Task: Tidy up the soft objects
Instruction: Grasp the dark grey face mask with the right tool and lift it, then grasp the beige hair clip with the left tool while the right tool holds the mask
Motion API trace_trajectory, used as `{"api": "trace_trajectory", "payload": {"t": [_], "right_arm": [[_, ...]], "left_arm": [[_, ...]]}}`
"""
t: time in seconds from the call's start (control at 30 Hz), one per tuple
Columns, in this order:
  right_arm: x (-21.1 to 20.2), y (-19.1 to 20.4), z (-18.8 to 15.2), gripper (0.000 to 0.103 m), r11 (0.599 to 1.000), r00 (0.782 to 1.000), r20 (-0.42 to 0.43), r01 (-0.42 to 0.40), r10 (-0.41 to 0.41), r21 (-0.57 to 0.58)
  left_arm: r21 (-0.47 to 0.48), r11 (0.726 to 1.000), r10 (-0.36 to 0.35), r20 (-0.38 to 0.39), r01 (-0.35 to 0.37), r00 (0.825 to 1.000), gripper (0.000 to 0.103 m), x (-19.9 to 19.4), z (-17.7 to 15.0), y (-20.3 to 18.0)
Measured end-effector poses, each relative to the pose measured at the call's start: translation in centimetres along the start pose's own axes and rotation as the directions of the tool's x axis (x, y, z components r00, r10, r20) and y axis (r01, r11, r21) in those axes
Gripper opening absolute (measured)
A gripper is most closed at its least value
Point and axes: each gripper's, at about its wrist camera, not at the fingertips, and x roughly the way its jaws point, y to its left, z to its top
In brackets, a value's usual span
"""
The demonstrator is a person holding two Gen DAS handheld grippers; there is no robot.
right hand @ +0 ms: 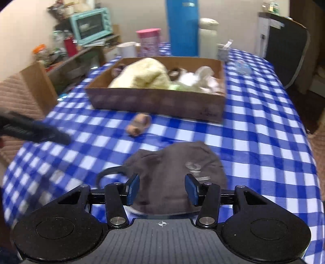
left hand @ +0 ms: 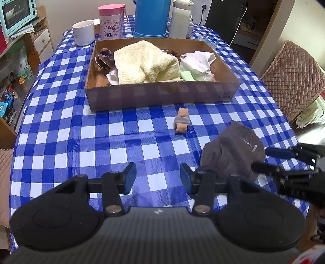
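A table (left hand: 61, 130) under a blue-and-white checked cloth fills the room's middle. At ten o'clock a wooden shelf unit (left hand: 40, 38) carries a mint toaster oven (left hand: 16, 14) against a cream wall. At three o'clock stands a chair with a quilted brown cover (left hand: 294, 77)

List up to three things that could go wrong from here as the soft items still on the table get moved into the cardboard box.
1. The right gripper is open over the grey cloth; closing on one thin layer could let it slip or trail.
2. The cardboard box is already heaped with the cream towel, so added items may spill over its wall.
3. The small beige roll could roll away if nudged.
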Motion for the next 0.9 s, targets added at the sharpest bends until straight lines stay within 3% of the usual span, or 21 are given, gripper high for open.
{"api": "trace_trajectory", "payload": {"t": [0.5,0.53,0.6,0.67,0.9], "right_arm": [[4.8,-2.9,0.3,0.05,0.996,0.997,-0.065,0.045,-0.04,0.082],[4.9,-2.9,0.3,0.048,0.996,0.997,-0.062,0.046,-0.041,0.082],[5.1,-3.0,0.3,0.022,0.996,0.997,-0.062,0.045,-0.041,0.076],[5.1,-3.2,0.3,0.012,0.995,0.998,-0.056,0.046,-0.042,0.083],[3.6,-4.0,1.1,0.009,0.991,0.997,0.01,0.075,-0.077,0.113]], "left_arm": [[0.026,1.0,-0.005,-0.039,0.007,0.999,0.044,2.8,0.3,-0.6],[0.028,1.0,-0.008,-0.042,0.009,0.999,0.044,3.0,0.4,-0.6],[0.032,0.999,-0.01,-0.047,0.011,0.999,0.044,3.5,0.5,-0.8],[0.04,0.999,-0.015,-0.048,0.017,0.999,0.044,4.0,0.8,-0.9],[0.084,0.996,-0.039,-0.029,0.041,0.999,0.043,5.7,2.2,-2.0]]}}
